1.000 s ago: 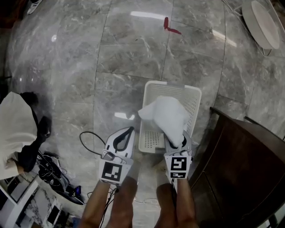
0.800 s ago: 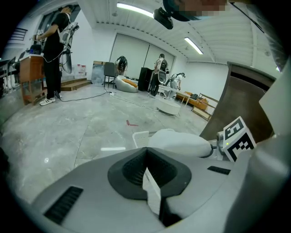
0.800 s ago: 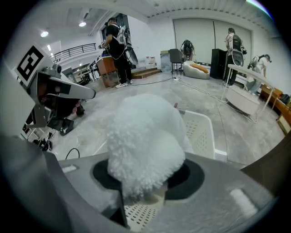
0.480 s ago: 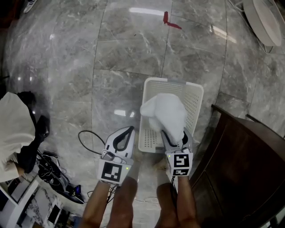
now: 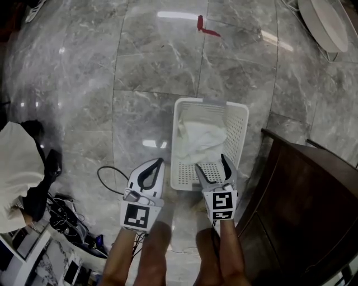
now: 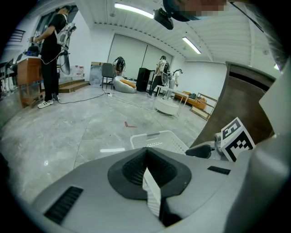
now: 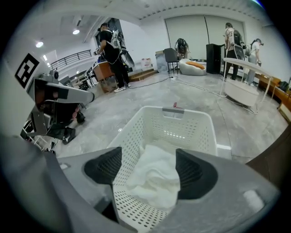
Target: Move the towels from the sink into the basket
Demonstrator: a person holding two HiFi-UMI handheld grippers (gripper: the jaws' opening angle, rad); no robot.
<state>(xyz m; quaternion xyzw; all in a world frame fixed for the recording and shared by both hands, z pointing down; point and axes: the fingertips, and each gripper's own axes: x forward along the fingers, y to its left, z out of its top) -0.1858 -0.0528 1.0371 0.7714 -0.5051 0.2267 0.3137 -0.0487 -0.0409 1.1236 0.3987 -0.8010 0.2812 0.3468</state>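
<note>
White towel (image 5: 200,137) lying loose in the basket (image 5: 239,127), beyond and clear of the right gripper (image 5: 211,165), its fingers just opened apart and empty, left gripper (image 5: 156,166) fingers closed together on nothing, beside the basket

Floor: glossy grey marble tiles (image 5: 156,61).
Floor mark: small red scrap (image 5: 203,29), far out.
Furniture: dark wooden cabinet (image 5: 302,192) at the right.
Ceiling: white, with long strip lights (image 6: 134,10).
Cable: black loop (image 5: 99,176) lying on the floor.

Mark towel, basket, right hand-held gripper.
towel (image 5: 201,137), head view, middle of the crumpled cloth.
basket (image 5: 238,133), head view, right perforated wall.
right hand-held gripper (image 5: 211,163), head view, midway between its open fingertips.
</note>
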